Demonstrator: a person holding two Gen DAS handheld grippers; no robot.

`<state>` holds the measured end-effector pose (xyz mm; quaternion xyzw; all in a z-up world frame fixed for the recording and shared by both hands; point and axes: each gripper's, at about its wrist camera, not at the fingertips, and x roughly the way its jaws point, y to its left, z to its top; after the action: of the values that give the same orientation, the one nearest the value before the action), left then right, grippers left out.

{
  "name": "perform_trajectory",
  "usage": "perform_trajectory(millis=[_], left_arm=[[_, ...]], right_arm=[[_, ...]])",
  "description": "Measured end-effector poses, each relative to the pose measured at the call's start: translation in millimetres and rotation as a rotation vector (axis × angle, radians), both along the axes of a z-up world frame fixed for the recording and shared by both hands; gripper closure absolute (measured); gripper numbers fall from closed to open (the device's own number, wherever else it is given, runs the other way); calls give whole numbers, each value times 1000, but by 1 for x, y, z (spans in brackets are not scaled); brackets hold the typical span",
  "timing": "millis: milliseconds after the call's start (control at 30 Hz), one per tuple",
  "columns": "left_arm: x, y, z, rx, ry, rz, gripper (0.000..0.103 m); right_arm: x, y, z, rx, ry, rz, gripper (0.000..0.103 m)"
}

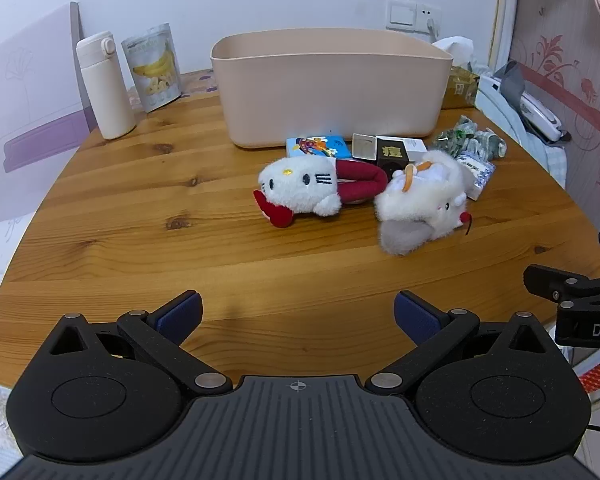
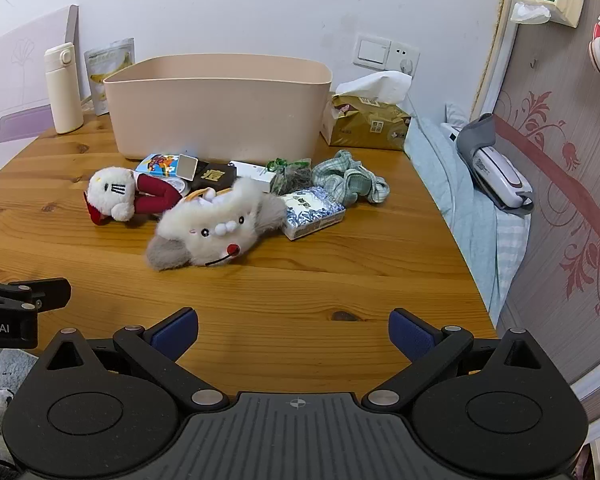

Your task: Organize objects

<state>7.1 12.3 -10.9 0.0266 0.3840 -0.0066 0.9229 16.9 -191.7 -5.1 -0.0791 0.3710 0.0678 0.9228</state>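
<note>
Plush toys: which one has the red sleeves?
The white cat plush, left of the pair, nearest the blue card box. The other, a fluffy white-and-grey plush, shows only a small red nose.

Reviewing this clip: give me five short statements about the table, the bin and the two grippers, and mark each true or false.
1. The left gripper is open and holds nothing. True.
2. The white cat plush with red legs already lies inside the beige bin. False: it lies on the wooden table, in front of the bin.
3. The right gripper is shut on the checked cloth. False: it is open and empty; the cloth lies on the table.
4. A white flask stands upright to the left of the bin. True.
5. The fluffy white and grey plush lies on top of the gold tissue pack. False: the plush lies on the table; the tissue pack sits apart, by the wall beside the bin.
</note>
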Motion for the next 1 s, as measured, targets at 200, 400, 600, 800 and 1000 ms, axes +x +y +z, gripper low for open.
perform_trajectory(millis=[200, 400, 600, 800, 1000], left_arm=[[1, 1, -2, 2, 4, -3, 0], [3, 1, -3, 2, 10, -1, 0], [5, 2, -3, 4, 13, 4, 0], [8, 4, -5, 3, 16, 6, 0], [9, 4, -5, 9, 11, 2, 0]], right_arm=[[0, 0, -1, 6, 5, -2, 0], [2, 0, -2, 25, 12, 6, 0], [4, 1, -4, 16, 18, -2, 0], [6, 2, -5, 16, 23, 2, 0], [8, 4, -6, 21, 28, 4, 0]])
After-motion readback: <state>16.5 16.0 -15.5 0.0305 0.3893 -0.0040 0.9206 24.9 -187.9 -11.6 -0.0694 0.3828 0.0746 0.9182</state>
